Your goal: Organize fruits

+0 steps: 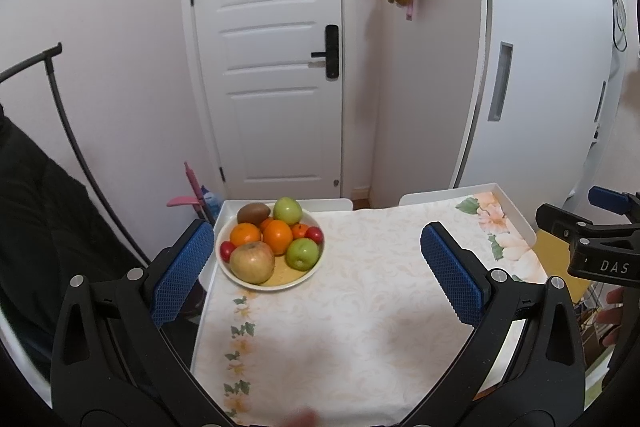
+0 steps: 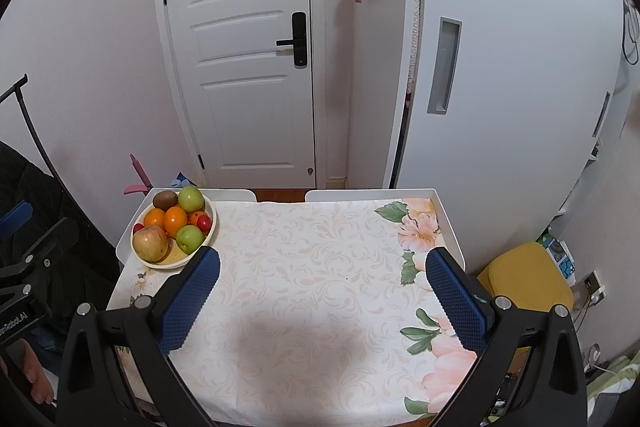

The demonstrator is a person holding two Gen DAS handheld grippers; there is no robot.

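Observation:
A cream bowl (image 1: 248, 281) stands at the table's far left corner, also in the right wrist view (image 2: 160, 263). It holds a yellow-red apple (image 1: 253, 262), two green apples (image 1: 287, 209) (image 1: 304, 253), oranges (image 1: 277, 237), a brown kiwi (image 1: 253, 213) and small red fruits (image 1: 314, 235). My left gripper (image 1: 320, 263) is open and empty, raised above the table, its left pad close beside the bowl. My right gripper (image 2: 322, 291) is open and empty above the middle of the table, to the right of the bowl.
The table (image 2: 320, 307) has a floral cloth and raised white rims (image 2: 440, 211). A white door (image 2: 248, 67) and a white cabinet (image 2: 500, 67) stand behind it. A yellow stool (image 2: 528, 275) is at the right. A black rack (image 1: 60, 107) stands at the left.

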